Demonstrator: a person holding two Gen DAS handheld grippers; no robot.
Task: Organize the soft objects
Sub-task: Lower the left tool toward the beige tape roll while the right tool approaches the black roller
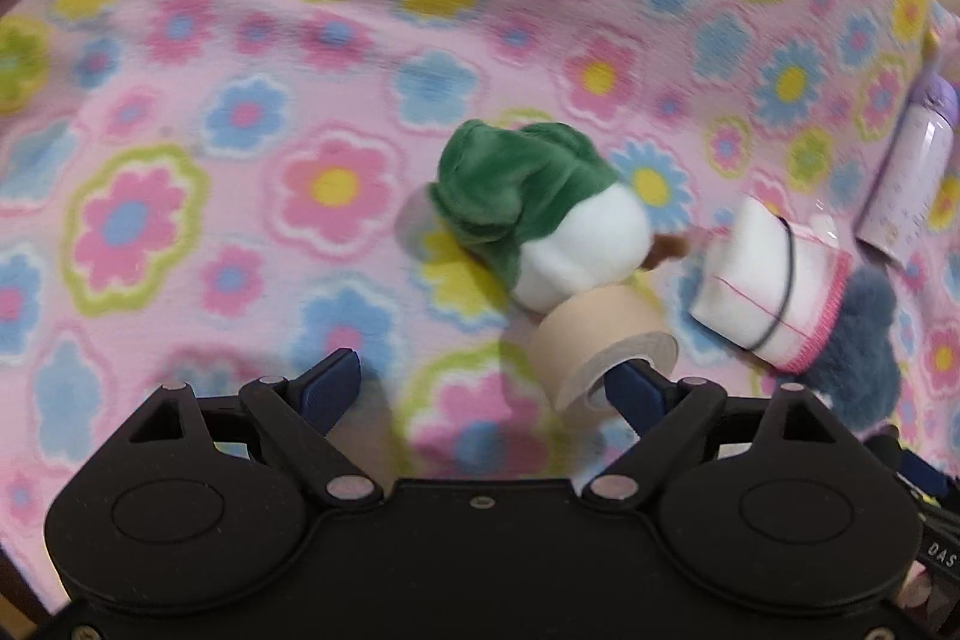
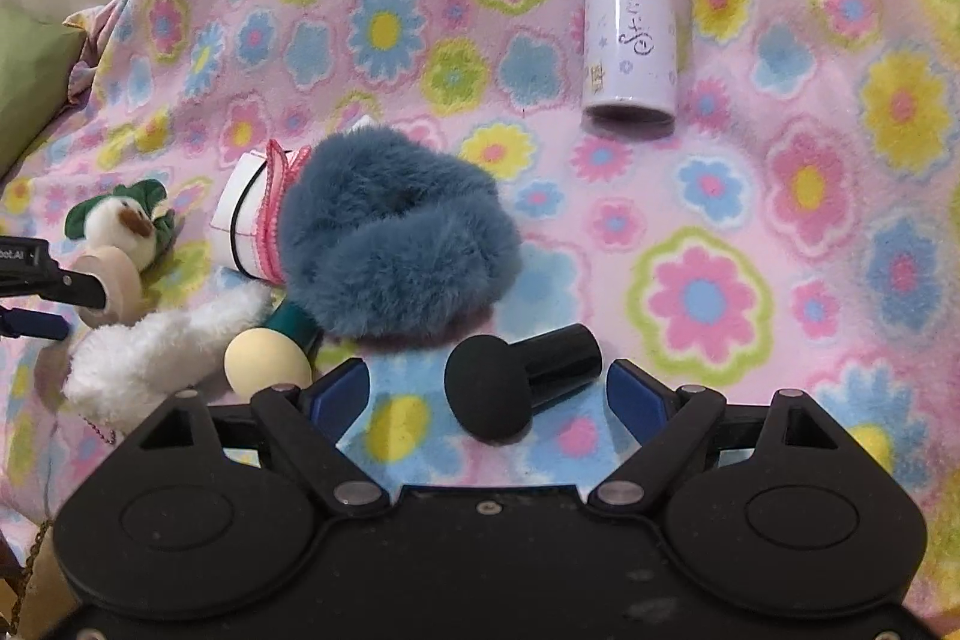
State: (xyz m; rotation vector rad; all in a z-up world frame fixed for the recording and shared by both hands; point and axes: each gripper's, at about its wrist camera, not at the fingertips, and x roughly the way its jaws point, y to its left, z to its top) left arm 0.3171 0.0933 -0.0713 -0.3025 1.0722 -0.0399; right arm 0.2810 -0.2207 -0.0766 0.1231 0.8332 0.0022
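My left gripper [image 1: 486, 388] is open; a beige tape roll [image 1: 600, 346] hangs on its right finger [image 1: 636, 394]. Just beyond it lies a green-and-white plush toy [image 1: 540, 220], and to the right a rolled white cloth with pink trim [image 1: 774, 286] against a blue furry item [image 1: 864, 334]. My right gripper [image 2: 489, 394] is open around a black mushroom-shaped sponge applicator [image 2: 516, 382] lying on the blanket. Ahead of it are the blue furry item [image 2: 390, 244], the white cloth roll [image 2: 252, 214], a white fluffy toy [image 2: 156, 346], a cream sponge ball [image 2: 267, 361] and the plush toy [image 2: 123, 226].
A pink flowered fleece blanket [image 2: 780, 220] covers the whole surface. A lilac-capped white bottle [image 2: 630, 4] lies on it to the far right, also in the left wrist view [image 1: 912, 166]. A green cushion [image 2: 30, 70] sits at the left edge.
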